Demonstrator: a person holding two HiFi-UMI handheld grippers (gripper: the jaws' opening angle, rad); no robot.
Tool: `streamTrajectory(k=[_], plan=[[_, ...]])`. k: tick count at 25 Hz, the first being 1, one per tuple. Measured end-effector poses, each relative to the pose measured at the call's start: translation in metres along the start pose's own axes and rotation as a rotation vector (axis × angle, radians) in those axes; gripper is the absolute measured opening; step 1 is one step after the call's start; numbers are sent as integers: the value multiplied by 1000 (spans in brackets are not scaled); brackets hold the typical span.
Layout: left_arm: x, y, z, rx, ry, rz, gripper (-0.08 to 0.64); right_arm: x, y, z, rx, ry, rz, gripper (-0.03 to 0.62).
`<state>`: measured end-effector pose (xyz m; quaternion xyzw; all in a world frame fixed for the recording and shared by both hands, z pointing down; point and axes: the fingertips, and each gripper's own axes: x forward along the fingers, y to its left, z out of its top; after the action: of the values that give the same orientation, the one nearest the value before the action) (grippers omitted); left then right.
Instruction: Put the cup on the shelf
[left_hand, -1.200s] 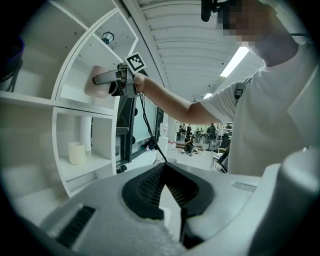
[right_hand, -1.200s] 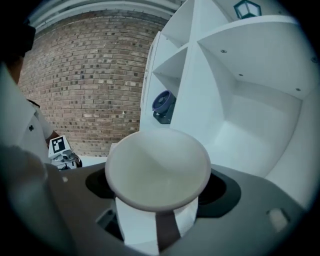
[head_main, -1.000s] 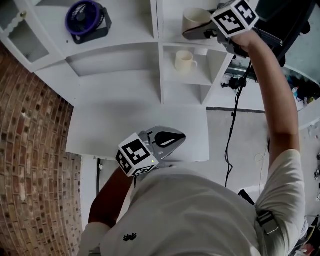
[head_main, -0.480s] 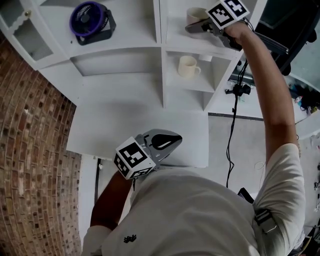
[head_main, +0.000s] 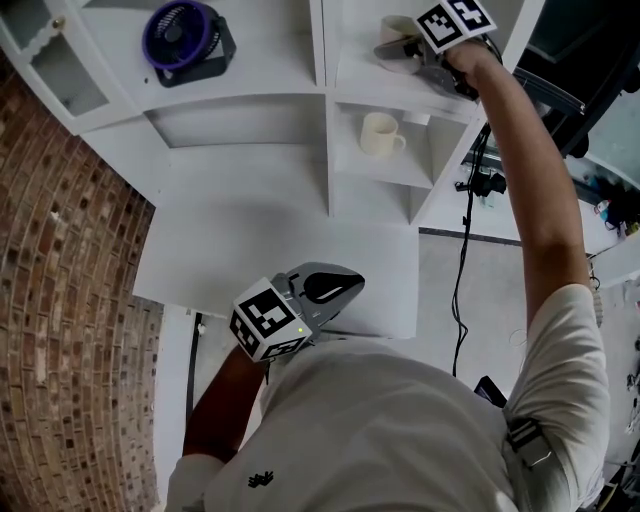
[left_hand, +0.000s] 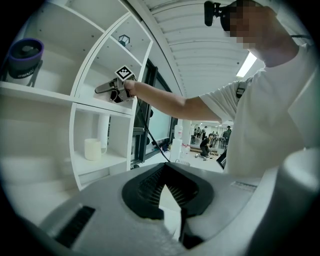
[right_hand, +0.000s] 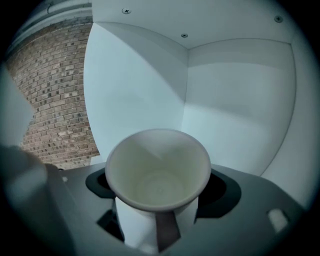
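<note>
Right gripper view: right hand-held gripper (right_hand: 158, 215) is clamped on the cup (right_hand: 159, 172), one jaw on each side of its lower wall. The cup is upright, mouth open to the camera, nothing inside. Behind it are the white back and side walls of a shelf compartment, with brick wall (right_hand: 55, 95) showing off to the left. Head view: that arm reaches up and holds the cup inside the upper right compartment of the shelf (head_main: 326, 95); can't tell if its base touches the board. A second mug (head_main: 381, 133) stands in the compartment directly below. A purple fan (head_main: 181, 35) sits in the upper left compartment. Left hand-held gripper (head_main: 338, 286) is low, near the person's torso, over the near edge of the white table (head_main: 230, 250). Left gripper view: jaws together, nothing between them.
</note>
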<state>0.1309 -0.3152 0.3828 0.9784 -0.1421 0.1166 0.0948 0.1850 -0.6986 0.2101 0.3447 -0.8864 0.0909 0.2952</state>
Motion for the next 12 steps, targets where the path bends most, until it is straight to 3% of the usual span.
streamTrajectory(k=[9,12], plan=[[0,-1,-8,-23,8,8,6,1,-5,6,28,-64,-16,456],[-1,-2,-8,-23,8,4,6,4,-3,6,20,-64,10,489]])
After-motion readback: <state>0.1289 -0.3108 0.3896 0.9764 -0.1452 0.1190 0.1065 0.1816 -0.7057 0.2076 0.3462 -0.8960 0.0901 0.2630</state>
